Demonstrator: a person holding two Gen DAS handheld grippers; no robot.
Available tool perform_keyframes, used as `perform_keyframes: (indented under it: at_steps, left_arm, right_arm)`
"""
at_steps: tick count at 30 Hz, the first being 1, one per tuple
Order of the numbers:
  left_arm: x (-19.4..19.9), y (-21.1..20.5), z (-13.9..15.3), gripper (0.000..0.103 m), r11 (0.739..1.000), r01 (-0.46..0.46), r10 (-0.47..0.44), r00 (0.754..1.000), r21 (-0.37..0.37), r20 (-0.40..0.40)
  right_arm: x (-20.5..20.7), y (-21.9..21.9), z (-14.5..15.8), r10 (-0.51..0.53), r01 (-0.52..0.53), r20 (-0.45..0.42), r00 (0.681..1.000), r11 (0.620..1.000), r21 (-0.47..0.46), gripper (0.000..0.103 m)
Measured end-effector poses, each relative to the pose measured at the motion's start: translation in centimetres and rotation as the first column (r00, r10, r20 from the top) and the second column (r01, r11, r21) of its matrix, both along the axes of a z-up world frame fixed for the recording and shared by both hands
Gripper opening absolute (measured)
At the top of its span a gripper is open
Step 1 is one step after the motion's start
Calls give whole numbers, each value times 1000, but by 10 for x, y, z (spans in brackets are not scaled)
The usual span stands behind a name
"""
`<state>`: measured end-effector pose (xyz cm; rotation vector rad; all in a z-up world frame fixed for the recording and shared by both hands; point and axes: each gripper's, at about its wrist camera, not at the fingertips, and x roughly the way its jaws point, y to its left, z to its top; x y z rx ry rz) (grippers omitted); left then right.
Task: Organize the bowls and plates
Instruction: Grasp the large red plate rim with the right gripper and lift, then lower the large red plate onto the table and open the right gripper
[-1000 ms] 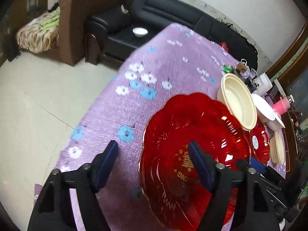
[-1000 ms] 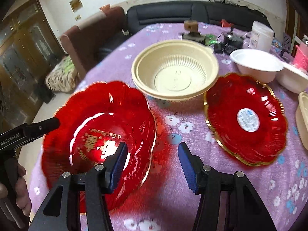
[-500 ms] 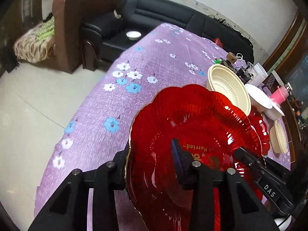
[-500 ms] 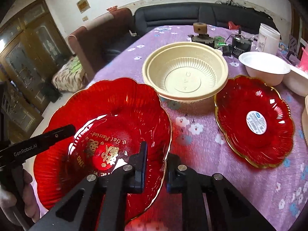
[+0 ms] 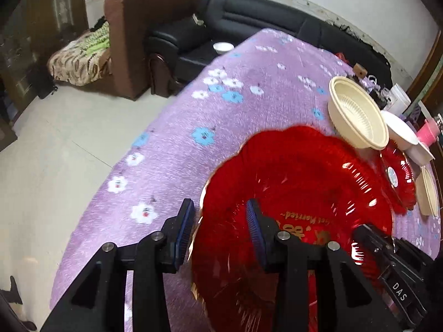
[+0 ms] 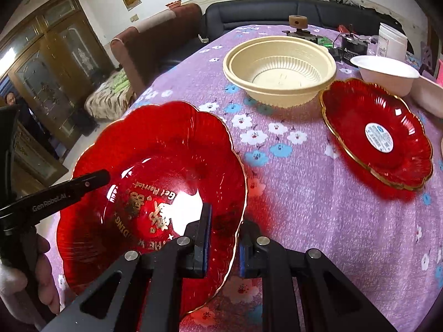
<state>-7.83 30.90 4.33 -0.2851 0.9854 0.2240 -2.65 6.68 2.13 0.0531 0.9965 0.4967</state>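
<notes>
A purple flowered cloth (image 6: 299, 199) covers the worktop. Beyond its far edge stand a black leather sofa (image 5: 249, 25) and a brown armchair (image 5: 133, 36), with a patterned blanket (image 5: 80, 61) beside the armchair. A white tub (image 6: 391, 41) sits near the worktop's far edge.

A: We lost the near rim of the big red plate (image 5: 299, 193) behind the left gripper (image 5: 218, 231), and the frame's bottom edge cut it off.

B: We couldn't read the label on the second red plate (image 6: 379, 135); too small. The white bowl (image 6: 387, 73) hid part of the clutter behind, and the frame clipped the tub beside it.
</notes>
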Motion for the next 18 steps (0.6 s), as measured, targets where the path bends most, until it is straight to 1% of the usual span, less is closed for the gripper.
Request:
perform_keyframes:
  at_steps: [3,6,9,11,12,15,18]
  left_arm:
    - [-13,6,15,55,999,-37,36,998,21,49]
    - [-26,5,34,58,997,-74,70,993,28,99]
    - [-39,-4,52,64,996,-85,82,985,14,150]
    - [-45,-17,64,69,998,-67,65,981,4,184]
    - [-47,-23,68,71,999,-51,51,979,-5,196]
    - [-46,-45,76,72,1000,12,-6,978,-26,206]
    - [-43,-72,82,72,996,80,-72,976,-30,207]
  right_arm:
    - [-4,-6,3,2,-2,-5,1000,1000,15,18]
    - [-11,-15,12,-5,4,28,1000,1000,24,18]
    - [-18,-27,20,-10,8,61,998,999,32,19]
    - [-24,-37,25,-12,9,79,997,999,42,23]
    - [-29,-43,27,-17,12,88,996,999,51,27]
    - [-38,-61,34,-33,25,117,993,998,65,28]
    - [-44,-83,43,-58,47,146,988,996,78,27]
